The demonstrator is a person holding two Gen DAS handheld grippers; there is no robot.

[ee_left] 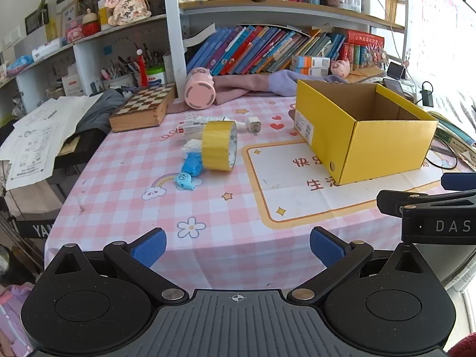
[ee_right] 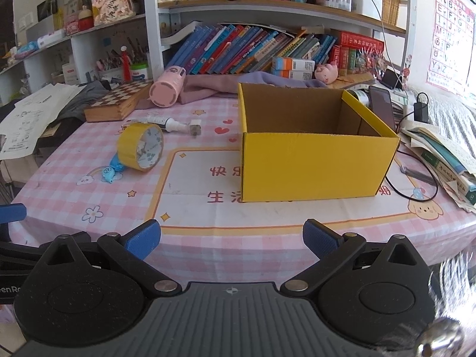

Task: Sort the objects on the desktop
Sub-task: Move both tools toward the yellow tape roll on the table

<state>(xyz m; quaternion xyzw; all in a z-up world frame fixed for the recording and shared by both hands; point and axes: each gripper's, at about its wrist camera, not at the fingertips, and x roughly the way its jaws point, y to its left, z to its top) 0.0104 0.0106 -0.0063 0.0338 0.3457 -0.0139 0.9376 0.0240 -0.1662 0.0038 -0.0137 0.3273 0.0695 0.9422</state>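
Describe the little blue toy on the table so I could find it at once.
Start at the big yellow box on the pink checked tablecloth. Look left to the yellow tape roll standing on edge. In front of it, past a crumpled blue wrapper, lies the blue toy: the only piece with a cartoon face.

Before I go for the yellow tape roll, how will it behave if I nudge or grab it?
The yellow tape roll stands on its rim, so a nudge would probably roll or topple it. It leans near the blue packet, which may shift too. Its stiff ring should suit the open left gripper.
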